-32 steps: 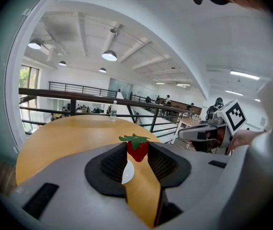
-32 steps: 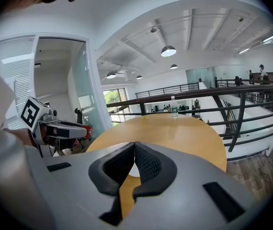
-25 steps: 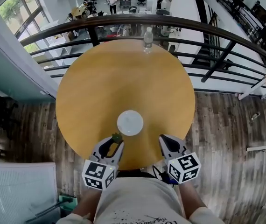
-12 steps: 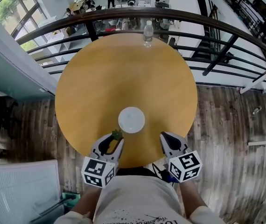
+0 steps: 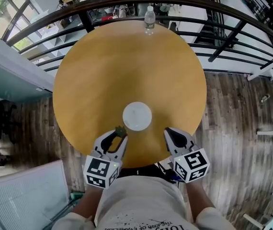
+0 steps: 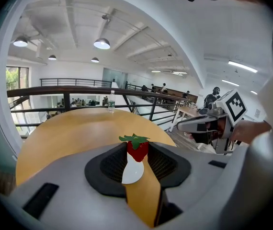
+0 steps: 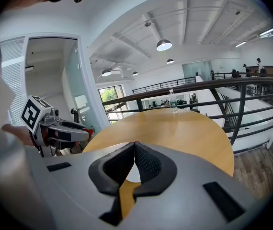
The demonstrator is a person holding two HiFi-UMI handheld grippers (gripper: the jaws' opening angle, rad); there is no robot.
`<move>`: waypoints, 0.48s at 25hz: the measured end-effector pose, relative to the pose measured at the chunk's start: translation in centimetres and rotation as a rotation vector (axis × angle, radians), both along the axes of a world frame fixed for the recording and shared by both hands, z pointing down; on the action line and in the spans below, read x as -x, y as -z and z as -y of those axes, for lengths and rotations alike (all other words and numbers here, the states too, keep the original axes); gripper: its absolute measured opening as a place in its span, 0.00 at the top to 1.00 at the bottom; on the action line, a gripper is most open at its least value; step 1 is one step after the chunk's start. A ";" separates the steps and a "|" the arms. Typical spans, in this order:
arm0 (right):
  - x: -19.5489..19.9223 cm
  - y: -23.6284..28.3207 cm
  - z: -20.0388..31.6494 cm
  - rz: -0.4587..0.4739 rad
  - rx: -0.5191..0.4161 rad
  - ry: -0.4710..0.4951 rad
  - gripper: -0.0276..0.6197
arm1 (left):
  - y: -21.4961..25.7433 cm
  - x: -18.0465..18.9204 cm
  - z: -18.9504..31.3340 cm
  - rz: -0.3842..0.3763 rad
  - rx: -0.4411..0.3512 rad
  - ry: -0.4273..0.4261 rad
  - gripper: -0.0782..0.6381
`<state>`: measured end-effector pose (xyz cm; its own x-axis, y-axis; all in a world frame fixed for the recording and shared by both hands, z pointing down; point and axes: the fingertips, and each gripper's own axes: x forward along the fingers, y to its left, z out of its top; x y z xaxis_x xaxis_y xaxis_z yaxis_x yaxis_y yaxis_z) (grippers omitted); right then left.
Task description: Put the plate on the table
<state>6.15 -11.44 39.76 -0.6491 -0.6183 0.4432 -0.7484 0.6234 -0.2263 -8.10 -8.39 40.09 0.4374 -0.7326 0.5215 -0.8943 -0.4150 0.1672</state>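
A small white plate [image 5: 137, 116] lies flat on the round wooden table [image 5: 127, 56], near its front edge. My left gripper [image 5: 118, 137] sits just left of and in front of the plate, shut on a red strawberry [image 5: 120, 131] with green leaves. In the left gripper view the strawberry [image 6: 137, 149] stands upright between the pads, with the plate [image 6: 132, 172] showing beyond it. My right gripper [image 5: 169, 133] hovers at the table's front edge, right of the plate. Its jaws meet at the tips with nothing between them, and the plate [image 7: 131, 174] shows below them.
A clear water bottle [image 5: 149, 18] stands at the table's far edge. A dark metal railing [image 5: 232, 37] curves behind the table over a lower floor. Wooden flooring surrounds the table, with a white panel [image 5: 21, 195] at the lower left.
The head view has tilted, so the table sits a little higher in frame. Both grippers and the plate keep the same places relative to each other.
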 end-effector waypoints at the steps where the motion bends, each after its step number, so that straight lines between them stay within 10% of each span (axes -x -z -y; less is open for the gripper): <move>1: 0.1 -0.3 0.2 -0.004 0.002 -0.001 0.92 | -0.3 0.1 0.3 -0.002 0.004 -0.004 0.68; 12: 1.9 -3.1 2.8 -0.034 0.034 0.002 0.92 | -3.7 0.3 3.7 -0.005 0.045 -0.044 0.68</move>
<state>4.30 -14.21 42.90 -0.6348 -0.6009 0.4857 -0.7545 0.6176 -0.2219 -8.43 -12.04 43.79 0.4714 -0.6884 0.5513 -0.8746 -0.4455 0.1914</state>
